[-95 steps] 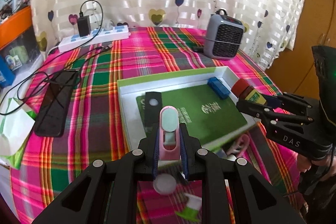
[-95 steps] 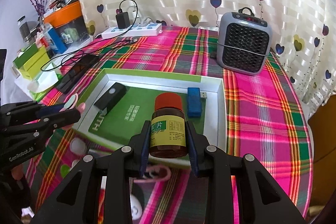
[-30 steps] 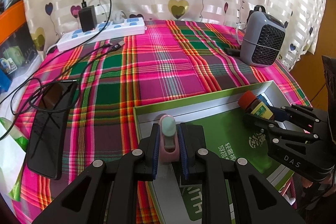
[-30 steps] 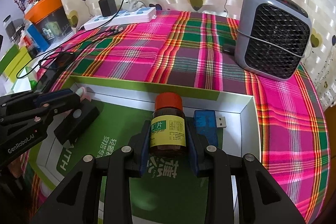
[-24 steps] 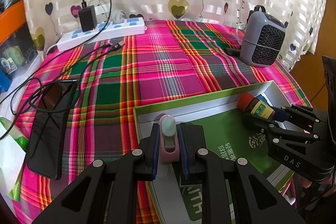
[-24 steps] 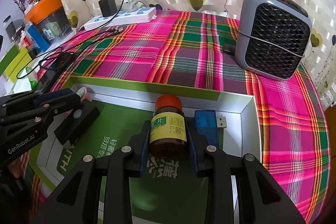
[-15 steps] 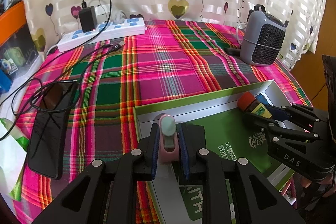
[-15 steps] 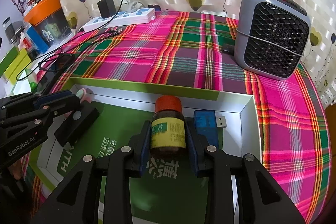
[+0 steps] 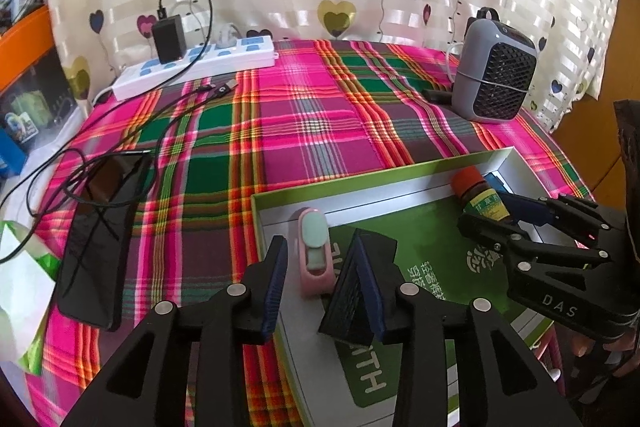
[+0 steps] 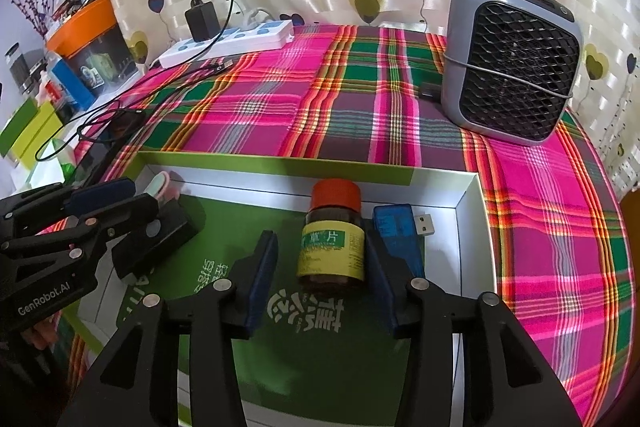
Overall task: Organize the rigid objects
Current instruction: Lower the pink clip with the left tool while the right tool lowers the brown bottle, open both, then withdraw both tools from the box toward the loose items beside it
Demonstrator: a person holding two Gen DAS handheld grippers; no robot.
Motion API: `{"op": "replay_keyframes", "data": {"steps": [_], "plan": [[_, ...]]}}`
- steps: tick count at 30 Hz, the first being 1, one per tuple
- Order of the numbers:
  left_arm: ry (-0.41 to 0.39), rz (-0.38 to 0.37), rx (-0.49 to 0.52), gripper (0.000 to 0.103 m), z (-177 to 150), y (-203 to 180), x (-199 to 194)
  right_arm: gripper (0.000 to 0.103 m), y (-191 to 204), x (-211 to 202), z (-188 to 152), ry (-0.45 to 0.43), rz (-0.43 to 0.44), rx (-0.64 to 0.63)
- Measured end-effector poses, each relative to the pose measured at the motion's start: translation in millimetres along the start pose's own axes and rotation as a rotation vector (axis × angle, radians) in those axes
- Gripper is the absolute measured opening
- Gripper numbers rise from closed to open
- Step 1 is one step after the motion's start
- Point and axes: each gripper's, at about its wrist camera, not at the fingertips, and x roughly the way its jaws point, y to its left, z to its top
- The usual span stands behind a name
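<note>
A white box with a green rim [image 9: 360,183] [image 10: 280,163] holds a green booklet. In the left wrist view a pink clip-like piece [image 9: 314,251] lies in the box's left corner between the fingers of my left gripper [image 9: 320,255]. Its jaws are opening and the pads stand clear of the piece. A brown bottle [image 10: 332,243] [image 9: 480,195] with a red cap and yellow label lies in the box, between the opening jaws of my right gripper [image 10: 320,251]. A gap shows at the left pad. A blue USB stick [image 10: 400,231] lies beside the bottle, and a black device [image 10: 156,247] beside the pink piece.
A grey fan heater [image 10: 512,67] stands at the back right of the plaid cloth. A white power strip [image 9: 192,67] with a black charger lies at the back left, and a black phone [image 9: 100,231] with cables lies left of the box. Boxes crowd a shelf [image 10: 60,79] on the left.
Both grippers' jaws have spread apart. The pink piece and the bottle, both gripped before, now lie in the box free of the pads. Neither hand has shifted.
</note>
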Motion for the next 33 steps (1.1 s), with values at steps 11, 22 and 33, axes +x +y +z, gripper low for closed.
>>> {"op": "replay_keyframes", "data": {"steps": [11,22,33], "plan": [[-0.042,0.003,-0.017,0.035,-13,1,-31,0.046,2,-28,-6,-0.055,-0.003,0.021],[-0.084,-0.004,-0.02,0.035,-38,-4,-70,0.046,11,-60,-24,-0.095,-0.001,0.041],[-0.126,-0.037,-0.004,0.035,-78,-12,-106,0.046,16,-94,-60,-0.125,-0.015,0.076]]}}
